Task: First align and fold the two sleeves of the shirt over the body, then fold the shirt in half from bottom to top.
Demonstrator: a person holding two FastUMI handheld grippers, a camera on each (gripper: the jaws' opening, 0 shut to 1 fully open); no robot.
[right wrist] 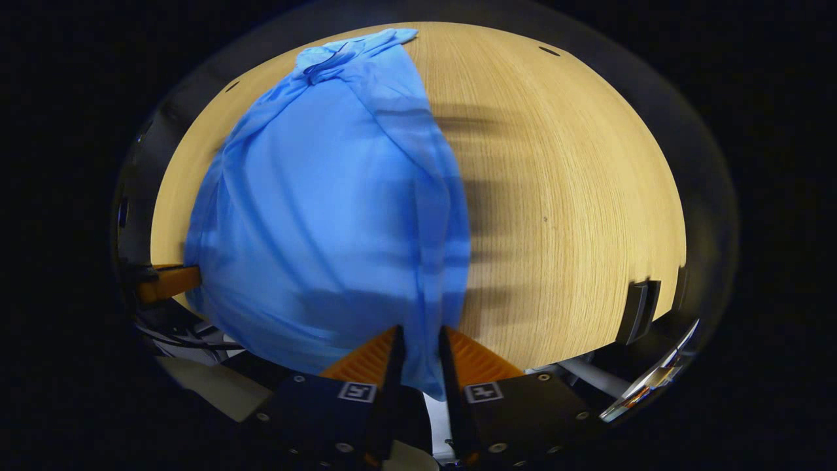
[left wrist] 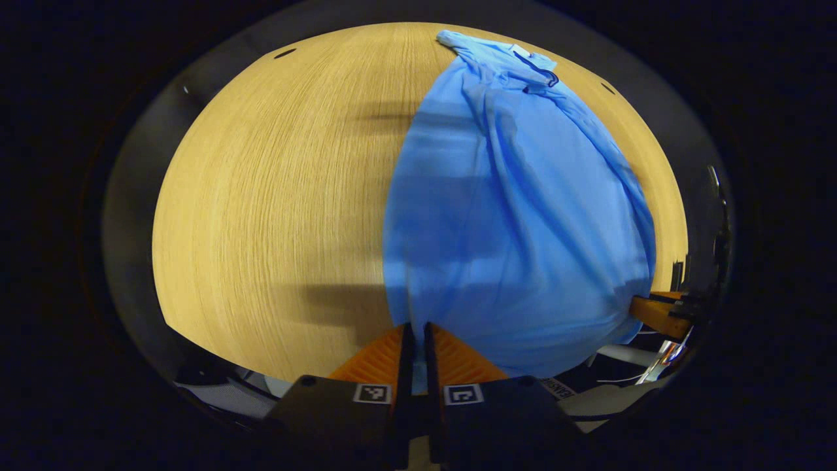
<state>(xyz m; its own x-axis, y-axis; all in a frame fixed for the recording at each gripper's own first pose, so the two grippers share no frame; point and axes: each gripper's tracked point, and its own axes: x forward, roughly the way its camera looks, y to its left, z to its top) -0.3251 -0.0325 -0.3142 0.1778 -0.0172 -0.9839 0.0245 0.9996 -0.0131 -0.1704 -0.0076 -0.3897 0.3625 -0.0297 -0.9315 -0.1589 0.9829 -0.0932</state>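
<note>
Shirt (left wrist: 516, 216) hem pinched between fingers (left wrist: 401, 353), collar far end

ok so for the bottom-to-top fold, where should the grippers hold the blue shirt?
Hold the blue shirt at its two bottom hem corners, coming from the near table edge. The collar lies at the far end of the wooden table, and the hem hangs nearest. The left gripper and right gripper each already pinch a corner there.
</note>
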